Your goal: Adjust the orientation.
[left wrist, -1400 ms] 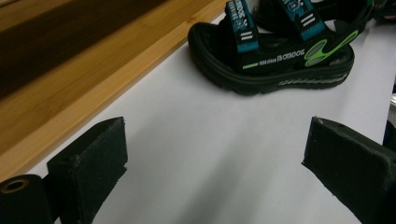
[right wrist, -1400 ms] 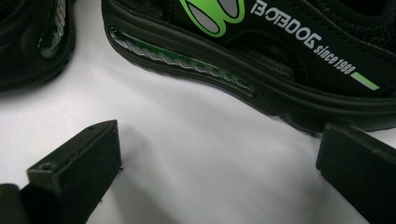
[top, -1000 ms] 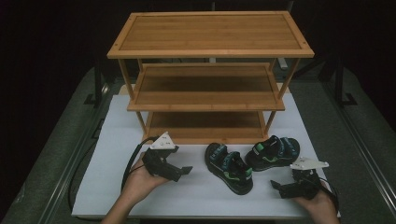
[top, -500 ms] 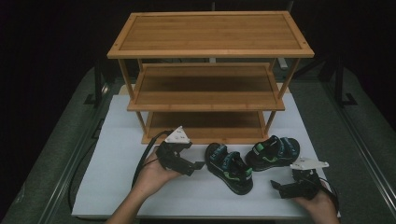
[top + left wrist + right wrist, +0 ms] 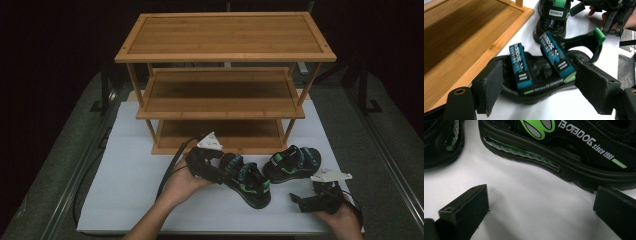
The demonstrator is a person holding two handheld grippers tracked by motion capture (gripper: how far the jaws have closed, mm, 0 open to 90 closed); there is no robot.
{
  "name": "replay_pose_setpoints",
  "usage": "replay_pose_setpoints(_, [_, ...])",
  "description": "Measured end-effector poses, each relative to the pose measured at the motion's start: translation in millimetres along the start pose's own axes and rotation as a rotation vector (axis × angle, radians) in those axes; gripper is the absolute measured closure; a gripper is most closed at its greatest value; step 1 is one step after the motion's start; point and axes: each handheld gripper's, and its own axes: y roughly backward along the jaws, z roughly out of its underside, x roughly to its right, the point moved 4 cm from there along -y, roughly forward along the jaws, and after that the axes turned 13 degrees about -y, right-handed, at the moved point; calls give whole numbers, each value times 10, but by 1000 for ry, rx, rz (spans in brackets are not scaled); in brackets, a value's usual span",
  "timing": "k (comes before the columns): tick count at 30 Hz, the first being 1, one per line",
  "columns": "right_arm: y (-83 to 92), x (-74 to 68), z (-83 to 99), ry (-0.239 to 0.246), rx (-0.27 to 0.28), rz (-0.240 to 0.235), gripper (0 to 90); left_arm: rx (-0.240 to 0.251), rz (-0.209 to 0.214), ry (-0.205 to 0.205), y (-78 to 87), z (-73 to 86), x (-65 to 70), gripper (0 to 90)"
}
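Observation:
Two black sandals with teal straps and green trim lie on the white mat in front of the rack. The nearer sandal (image 5: 250,182) (image 5: 541,75) lies between the jaws of my left gripper (image 5: 224,170) (image 5: 537,75). Those jaws have just been closing, and the pads (image 5: 490,87) stand on either side of its sole without clearly pressing on it. The second sandal (image 5: 292,162) (image 5: 552,17) (image 5: 564,150) lies to the right. My right gripper (image 5: 301,200) (image 5: 540,192) rests open on the mat just short of that sandal's side, with bare mat between its jaws.
A three-tier bamboo shoe rack (image 5: 225,35) stands at the back of the white mat (image 5: 125,190); its bottom shelf (image 5: 461,37) lies right beside the nearer sandal. The left gripper's cable (image 5: 172,165) trails across the mat. Dark table edges flank the mat.
My left gripper has moved right across the mat to the nearer sandal, and its jaws now straddle it and stand narrower. The right gripper and both sandals have stayed put.

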Motion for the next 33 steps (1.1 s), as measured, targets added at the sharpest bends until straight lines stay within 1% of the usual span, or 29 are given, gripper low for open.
replay_pose_setpoints(2, [0, 0, 0, 0, 0, 0, 0, -2, 3, -2, -22, -14, 6, 226])
replay_pose_setpoints(4, [0, -1, 0, -1, 1, 0, 0, -6, 13, 1, -83, -51, 27, 230])
replay_pose_setpoints(7, [1, -2, 0, -2, 0, -1, 0, -9, 19, -9, -123, -74, 29, 241])
replay_pose_setpoints(9, [1, -2, 0, -2, 0, -1, 0, -4, 32, -4, -189, -109, 42, 273])
replay_pose_setpoints(12, [1, -2, 0, -1, 1, -1, 0, 2, 43, 3, -231, -135, 52, 310])
replay_pose_setpoints(13, [1, -2, 0, -1, 1, -1, 0, -6, 54, 3, -270, -151, 59, 327])
replay_pose_setpoints(16, [1, -1, 0, -1, 1, -1, 0, -13, 65, 8, -317, -163, 68, 343])
replay_pose_setpoints(18, [1, -1, 0, -1, 1, -2, 0, -24, 68, 12, -366, -168, 70, 375])
replay_pose_setpoints(20, [0, -1, 0, -1, 1, -2, 0, -27, 71, 12, -387, -168, 66, 381])
replay_pose_setpoints(22, [1, -1, 0, -1, 1, -2, 0, -34, 69, 15, -416, -166, 64, 405])
replay_pose_setpoints(23, [1, -1, 0, -1, 0, -2, 0, -45, 69, 13, -448, -163, 72, 415])
replay_pose_setpoints(25, [1, -1, 0, -1, 1, -2, 0, -52, 76, 12, -475, -162, 83, 441])
replay_pose_setpoints(29, [1, -1, 0, -1, 0, -2, 0, -67, 78, 1, -513, -167, 101, 467])
replay_pose_setpoints(30, [1, -1, 0, -1, 0, -2, 0, -68, 84, 1, -522, -170, 106, 499])
replay_pose_setpoints(31, [1, -1, 0, -1, 0, -2, 0, -67, 86, 2, -530, -172, 111, 505])
replay_pose_setpoints(33, [1, -1, 0, -1, 0, -2, 0, -77, 78, 1, -544, -177, 114, 516])
